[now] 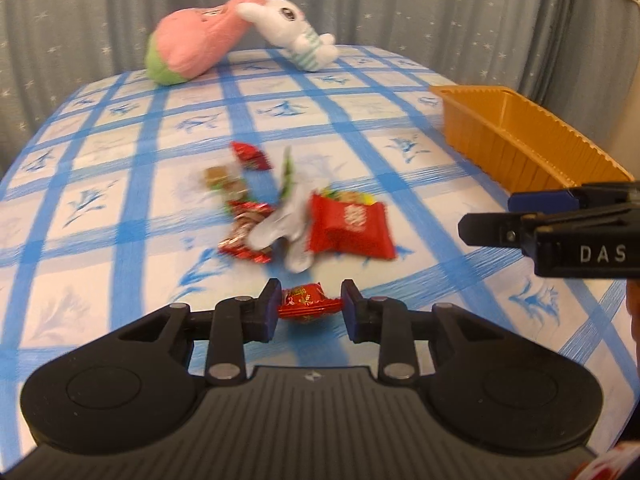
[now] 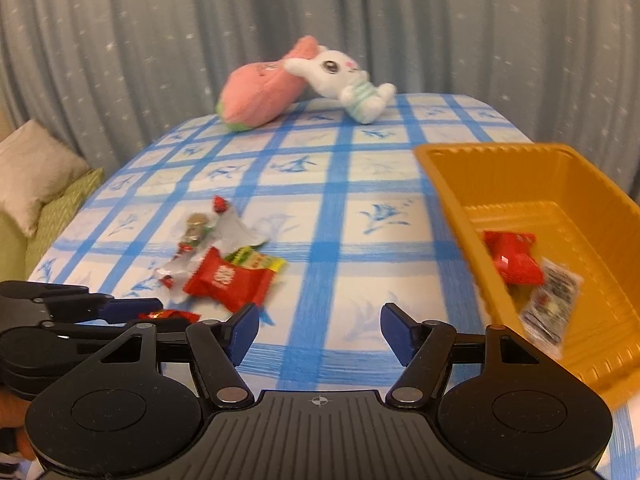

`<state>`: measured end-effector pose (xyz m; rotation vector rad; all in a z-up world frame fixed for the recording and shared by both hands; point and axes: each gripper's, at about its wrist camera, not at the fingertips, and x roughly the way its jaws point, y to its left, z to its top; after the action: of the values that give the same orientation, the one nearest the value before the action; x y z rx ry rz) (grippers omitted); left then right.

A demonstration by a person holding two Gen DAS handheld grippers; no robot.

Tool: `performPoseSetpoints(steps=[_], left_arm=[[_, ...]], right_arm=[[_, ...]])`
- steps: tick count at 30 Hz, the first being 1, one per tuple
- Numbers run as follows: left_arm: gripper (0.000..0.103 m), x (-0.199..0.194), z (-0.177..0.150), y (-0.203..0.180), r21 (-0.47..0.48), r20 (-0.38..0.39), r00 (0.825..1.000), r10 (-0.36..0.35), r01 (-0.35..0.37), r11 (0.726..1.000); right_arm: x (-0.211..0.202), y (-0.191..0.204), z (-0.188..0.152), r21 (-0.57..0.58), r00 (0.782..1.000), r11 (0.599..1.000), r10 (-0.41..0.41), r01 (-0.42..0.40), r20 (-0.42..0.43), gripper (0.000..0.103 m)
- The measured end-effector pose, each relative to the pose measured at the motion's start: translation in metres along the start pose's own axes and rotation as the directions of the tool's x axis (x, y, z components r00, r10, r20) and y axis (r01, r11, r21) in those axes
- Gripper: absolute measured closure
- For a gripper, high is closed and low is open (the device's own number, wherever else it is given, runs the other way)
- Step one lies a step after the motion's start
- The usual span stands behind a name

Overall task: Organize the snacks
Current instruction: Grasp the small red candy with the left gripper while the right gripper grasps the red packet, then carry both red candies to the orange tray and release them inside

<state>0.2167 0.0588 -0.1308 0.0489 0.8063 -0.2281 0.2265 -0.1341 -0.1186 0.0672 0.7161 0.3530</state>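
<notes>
A small red wrapped candy (image 1: 306,302) lies between the pads of my left gripper (image 1: 309,308), which is shut on it just above the blue-checked tablecloth; the wrapper's ends touch both pads. Beyond it is a loose pile of snacks (image 1: 260,220), with a large red packet (image 1: 350,226) on the right. My right gripper (image 2: 318,328) stands open over bare cloth with nothing between its fingers. It sits left of the orange tray (image 2: 452,184), which holds a red packet (image 2: 514,258) and a clear packet (image 2: 550,304). The right wrist view shows the held candy (image 2: 168,315) at lower left.
A pink plush (image 1: 196,44) and a white bunny plush (image 1: 296,32) lie at the table's far edge, before a grey curtain. A beige pillow (image 2: 32,172) rests on green bedding left of the table. The orange tray (image 1: 520,136) stands near the right edge.
</notes>
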Motion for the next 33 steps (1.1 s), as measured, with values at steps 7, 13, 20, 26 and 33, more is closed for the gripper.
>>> performPoseSetpoints(steps=[7, 13, 20, 26, 33], left_arm=[[0.074, -0.004, -0.014, 0.027, -0.045, -0.025, 1.0, 0.016, -0.017, 0.999], [0.069, -0.008, -0.018, 0.035, -0.046, -0.015, 1.0, 0.011, -0.012, 0.999], [0.069, -0.005, -0.016, 0.039, -0.057, -0.006, 1.0, 0.024, -0.024, 0.998], [0.068, -0.002, -0.014, 0.036, -0.055, -0.003, 0.999, 0.034, -0.034, 0.998], [0.068, 0.0, -0.013, 0.029, -0.009, -0.011, 0.998, 0.063, -0.063, 0.998]], right_arm=[[0.026, 0.034, 0.008, -0.226, 0.996, 0.97, 0.09, -0.091, -0.018, 0.035], [0.055, 0.062, 0.009, -0.44, 0.991, 0.889, 0.126, -0.129, -0.036, 0.044], [0.085, 0.073, 0.008, -0.556, 0.993, 0.823, 0.103, -0.119, -0.06, 0.054], [0.087, 0.074, 0.004, -0.563, 0.994, 0.819, 0.07, -0.107, -0.087, 0.072], [0.072, 0.057, 0.013, -0.383, 0.989, 0.914, 0.098, -0.135, -0.114, 0.079]])
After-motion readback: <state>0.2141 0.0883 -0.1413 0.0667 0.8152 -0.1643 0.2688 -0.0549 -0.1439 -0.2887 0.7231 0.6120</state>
